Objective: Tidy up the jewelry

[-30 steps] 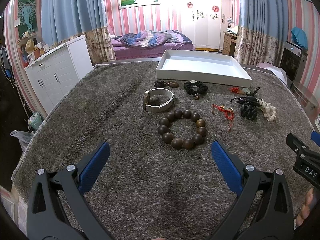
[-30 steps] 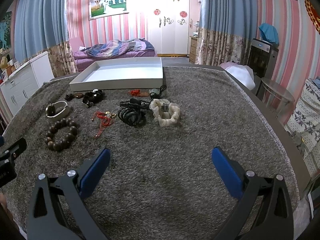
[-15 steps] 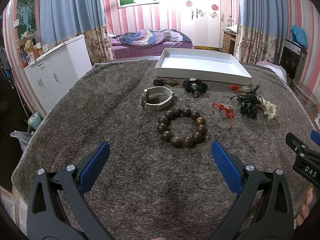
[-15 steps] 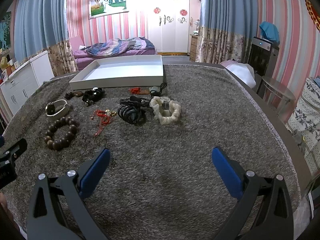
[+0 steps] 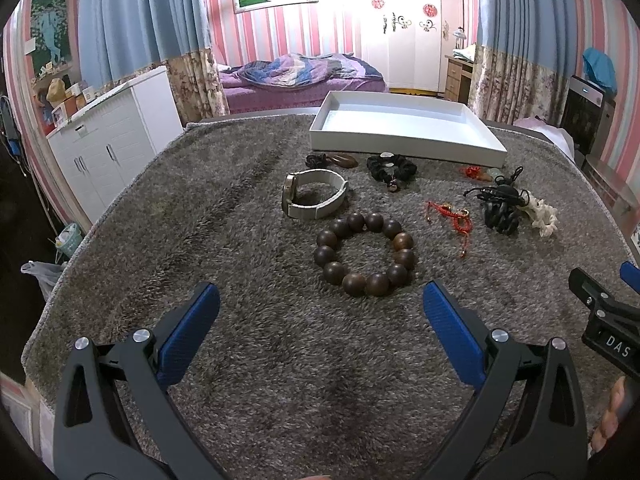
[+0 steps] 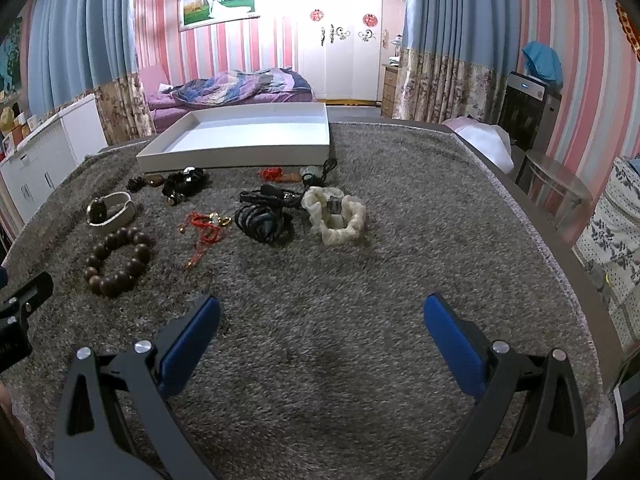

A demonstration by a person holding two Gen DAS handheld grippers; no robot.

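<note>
Jewelry lies scattered on a grey shag rug (image 5: 240, 208) before an empty shallow white tray (image 5: 404, 142). Left gripper (image 5: 320, 308) hovers wide open just short of a dark wooden bead bracelet (image 5: 364, 254); right gripper (image 6: 320, 320) is also open, holding nothing. Best approach: straddle one side of the bead ring, pinch firmly, lift clear of the pile.
</note>
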